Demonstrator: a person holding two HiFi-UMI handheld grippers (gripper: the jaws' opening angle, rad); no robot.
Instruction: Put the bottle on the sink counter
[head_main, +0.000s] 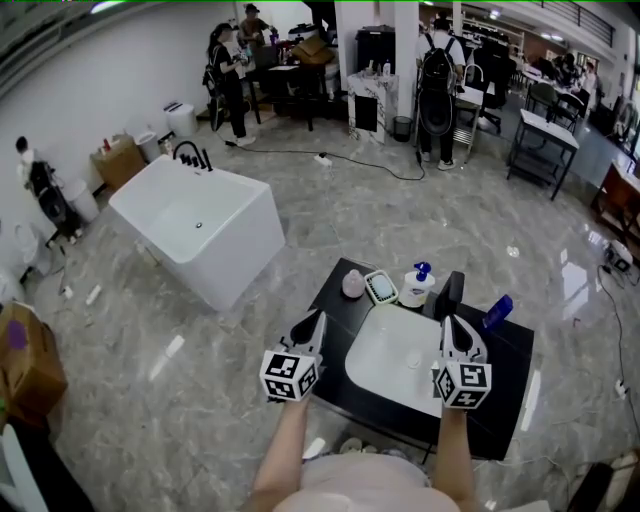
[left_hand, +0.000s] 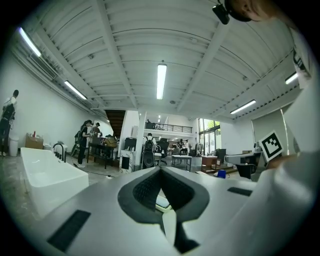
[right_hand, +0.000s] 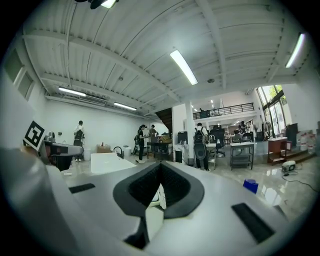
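- Left gripper: we record the jaws pressed together at the tips with nothing between them. It is held over the left edge of the sink counter.
- Right gripper: we find the jaws fully closed and empty. It hangs over the right side of the white basin, just in front of the black faucet.
- Bottle: white with a blue pump head. It stands upright on the counter behind the basin. We place it beyond both sets of jaw tips, between the two grippers and nearer the right one, touching neither.
- Soap box: it sits on the counter just left of the bottle.
- Pink object: it sits left of the soap box.
- Blue object: it lies tilted at the counter's right rear, to the right of the right gripper.
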